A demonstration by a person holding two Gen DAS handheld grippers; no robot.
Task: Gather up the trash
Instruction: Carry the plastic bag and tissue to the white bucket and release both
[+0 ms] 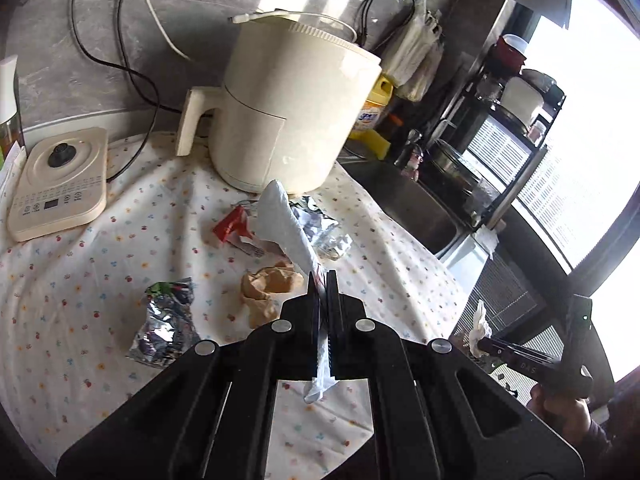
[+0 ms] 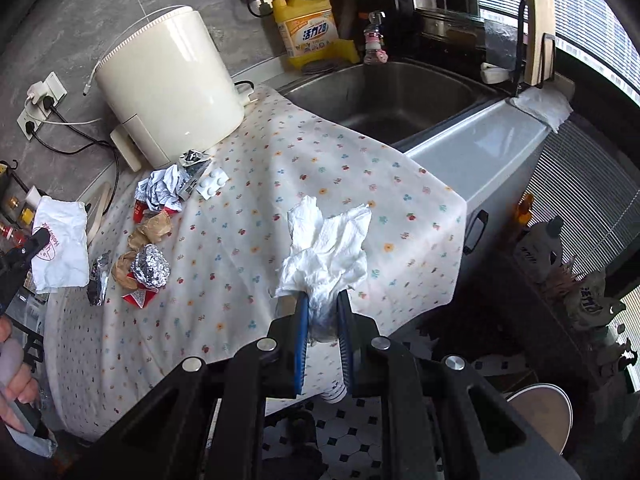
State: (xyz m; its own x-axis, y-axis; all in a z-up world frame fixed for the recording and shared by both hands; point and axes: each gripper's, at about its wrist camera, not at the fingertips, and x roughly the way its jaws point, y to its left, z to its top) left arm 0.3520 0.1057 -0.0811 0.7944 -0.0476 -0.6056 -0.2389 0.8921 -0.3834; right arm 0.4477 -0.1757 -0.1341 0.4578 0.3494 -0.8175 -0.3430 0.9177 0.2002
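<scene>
Both our grippers carry trash above the flowered cloth (image 2: 320, 168).
Our left gripper (image 1: 322, 280) clamps a white wrapper (image 1: 286, 224); our right gripper (image 2: 323, 300) pinches crumpled tissue (image 2: 328, 248), possibly wrapped round something.

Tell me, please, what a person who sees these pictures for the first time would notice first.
First, the two grips: the right gripper is shut on a crumpled white tissue, and the left gripper is shut on a flat white wrapper, both raised over the flowered tablecloth. Next, the heap of foil and paper trash lying in front of the cream air fryer. Beyond the cloth is a steel sink with a yellow detergent bottle behind it.
</scene>
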